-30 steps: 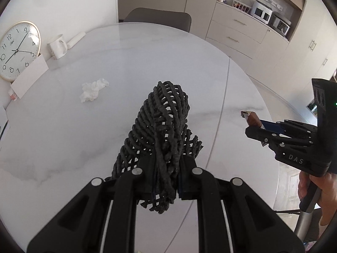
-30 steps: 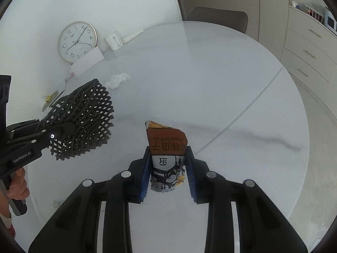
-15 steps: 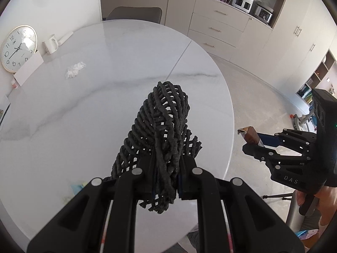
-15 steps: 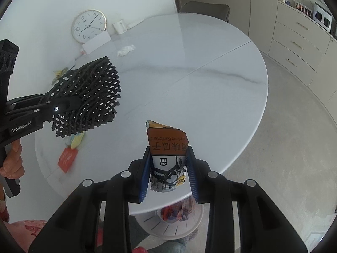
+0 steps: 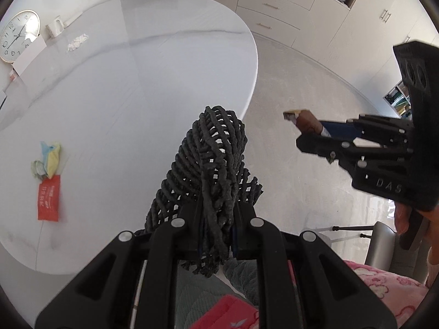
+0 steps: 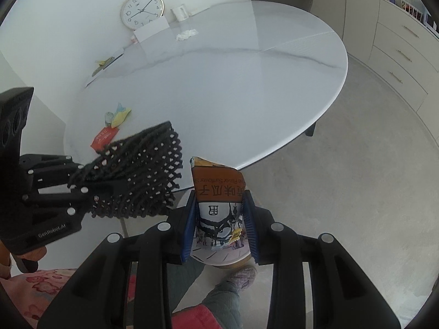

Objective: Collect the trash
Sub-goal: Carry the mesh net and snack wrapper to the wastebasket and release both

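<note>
The left gripper (image 5: 216, 219) is clamping a black woven mesh basket (image 5: 211, 164); the right gripper (image 6: 219, 219) is pinching an orange-and-white snack packet (image 6: 218, 200).

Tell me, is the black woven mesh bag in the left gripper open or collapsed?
Collapsed: the black woven mesh bag is pinched flat in the left gripper, with no open mouth visible.

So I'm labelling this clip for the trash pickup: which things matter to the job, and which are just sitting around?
Part of the job:
- black mesh bag, in the left gripper
- snack packet, in the right gripper
- red wrapper
- yellow-blue wrappers
- crumpled tissue

Just lying about:
- clock
- white mug
- white card
</note>
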Tool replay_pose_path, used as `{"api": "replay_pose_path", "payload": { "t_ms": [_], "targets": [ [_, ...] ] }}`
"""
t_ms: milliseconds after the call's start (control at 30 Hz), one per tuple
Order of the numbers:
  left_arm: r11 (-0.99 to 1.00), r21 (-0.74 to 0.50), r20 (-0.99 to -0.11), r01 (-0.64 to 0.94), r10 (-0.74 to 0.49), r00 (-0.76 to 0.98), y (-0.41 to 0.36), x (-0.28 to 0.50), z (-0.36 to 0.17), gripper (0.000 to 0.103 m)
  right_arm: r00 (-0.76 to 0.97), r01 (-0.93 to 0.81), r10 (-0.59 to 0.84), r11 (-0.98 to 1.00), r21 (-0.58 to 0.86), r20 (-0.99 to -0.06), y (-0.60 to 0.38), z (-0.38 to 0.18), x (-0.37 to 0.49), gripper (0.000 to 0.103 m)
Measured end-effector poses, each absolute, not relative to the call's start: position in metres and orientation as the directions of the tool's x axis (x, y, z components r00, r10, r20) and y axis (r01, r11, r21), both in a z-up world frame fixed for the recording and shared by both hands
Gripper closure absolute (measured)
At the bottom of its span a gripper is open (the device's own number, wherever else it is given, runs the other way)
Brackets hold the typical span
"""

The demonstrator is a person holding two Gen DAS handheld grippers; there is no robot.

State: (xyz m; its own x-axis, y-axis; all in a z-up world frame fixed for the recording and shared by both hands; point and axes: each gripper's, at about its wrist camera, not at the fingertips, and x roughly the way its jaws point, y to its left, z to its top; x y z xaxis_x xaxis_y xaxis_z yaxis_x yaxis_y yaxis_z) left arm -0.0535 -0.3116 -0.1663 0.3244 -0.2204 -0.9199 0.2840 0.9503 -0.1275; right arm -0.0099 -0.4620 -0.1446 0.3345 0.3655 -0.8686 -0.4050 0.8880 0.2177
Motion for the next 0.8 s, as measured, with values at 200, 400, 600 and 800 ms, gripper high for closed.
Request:
{"api": "replay_pose_path", "payload": {
  "t_ms": [200,400,600,800],
  "targets": [
    [0.942,-0.119,-0.95,0.314,-0.2,0.238,-0.335,-0.073,-0.213,0.09,0.318,-0.391,0.353,0.894,0.218,-0.88,-0.479,-0.153,-0.018,0.069],
    [0.948,-0.092,-0.967,0.306,-0.159,0.2,-0.339,-0.068,-0.257,0.09,0.281,-0.388,0.333,0.897,0.211,-0.9,-0.491,-0.168,-0.033,0.069],
    [0.951,-0.084,-0.969,0.298,-0.148,0.199,-0.341,-0.066,-0.274,0.09,0.265,-0.374,0.321,0.903,0.21,-0.909,-0.501,-0.177,-0.044,0.069],
    [0.945,-0.09,-0.965,0.315,-0.162,0.209,-0.346,-0.067,-0.279,0.066,0.259,-0.36,0.319,0.908,0.215,-0.911,-0.507,-0.182,-0.052,0.069]
  ]
}}
